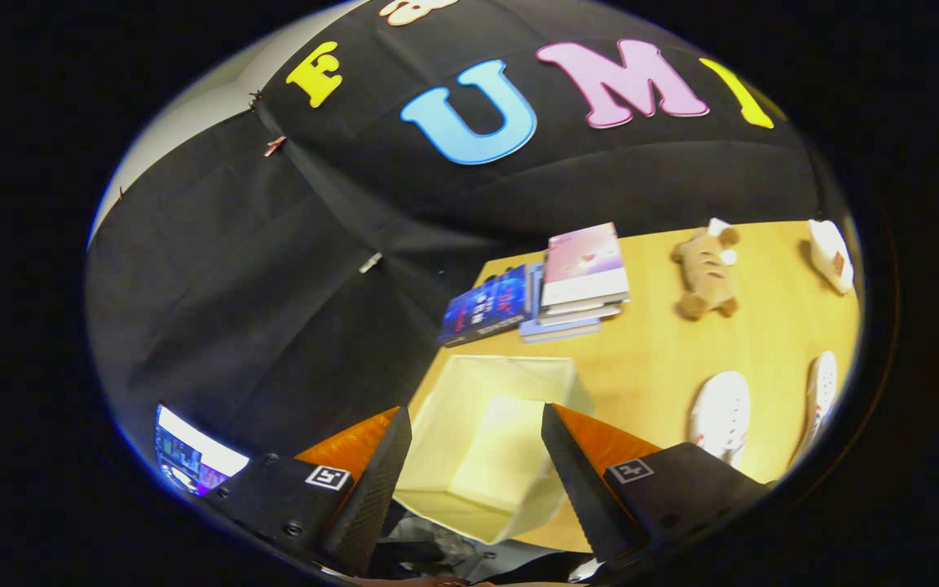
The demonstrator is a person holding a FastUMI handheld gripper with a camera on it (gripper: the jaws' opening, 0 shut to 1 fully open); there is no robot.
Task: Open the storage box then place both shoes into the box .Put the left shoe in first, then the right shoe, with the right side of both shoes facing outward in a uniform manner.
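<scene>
A cream fabric storage box stands open-topped at the near left corner of the wooden table, and its inside looks empty. My gripper hovers above it, open, with the box's mouth showing in the gap between the fingers and nothing held. Two white shoes lie on the table to the right of the box: one close beside the right finger, the other further right.
A stack of books and a dark blue book lie beyond the box. A brown plush toy lies further right, with a white object at the far right corner. A lit screen sits low to the left.
</scene>
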